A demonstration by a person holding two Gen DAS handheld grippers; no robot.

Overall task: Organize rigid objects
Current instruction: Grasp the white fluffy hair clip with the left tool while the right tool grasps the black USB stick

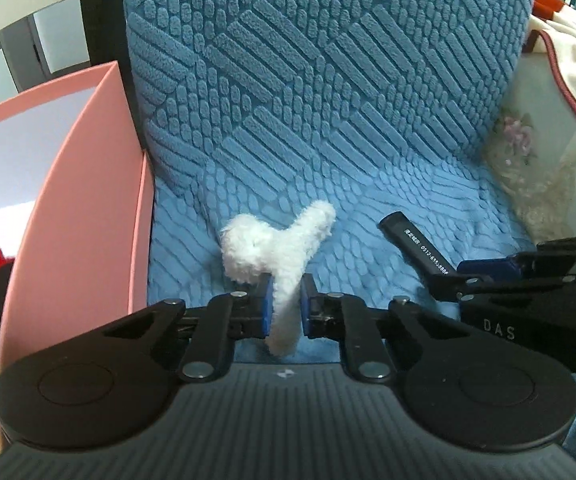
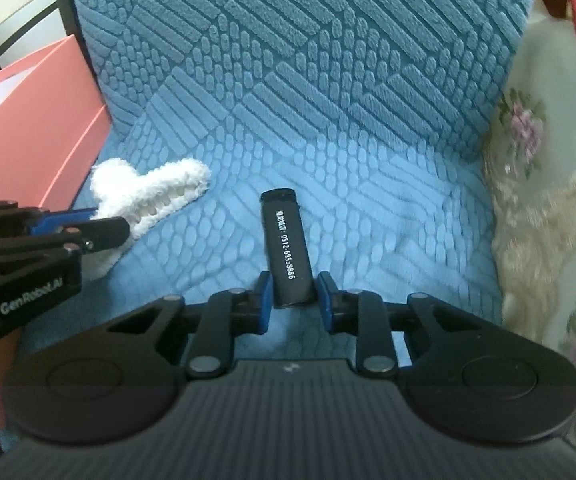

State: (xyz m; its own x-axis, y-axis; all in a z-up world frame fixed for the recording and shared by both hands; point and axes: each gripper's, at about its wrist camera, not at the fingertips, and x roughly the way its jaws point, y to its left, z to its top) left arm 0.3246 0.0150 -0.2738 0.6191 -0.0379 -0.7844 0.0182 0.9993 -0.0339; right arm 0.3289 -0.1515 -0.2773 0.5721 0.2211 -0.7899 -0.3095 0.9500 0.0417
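Blue ribbed cushioned seat [image 1: 328, 120] filling the frame, pink box [image 1: 80, 208] at left, floral cloth [image 2: 548, 200] at right, left tongs [image 1: 284, 304] clamped on white fuzzy hair claw [image 1: 284, 248] at lower centre, right tongs [image 2: 294, 300] slightly parted, flanking black lighter [image 2: 286, 248] lying on seat.

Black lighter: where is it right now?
The black lighter lies on the blue textured cushion, its near end between the right gripper's open jaws; the white fuzzy hair clip is to its left.

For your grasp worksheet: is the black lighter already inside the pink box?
No, the black lighter lies on the blue cover, between the right hand-held gripper's fingers.
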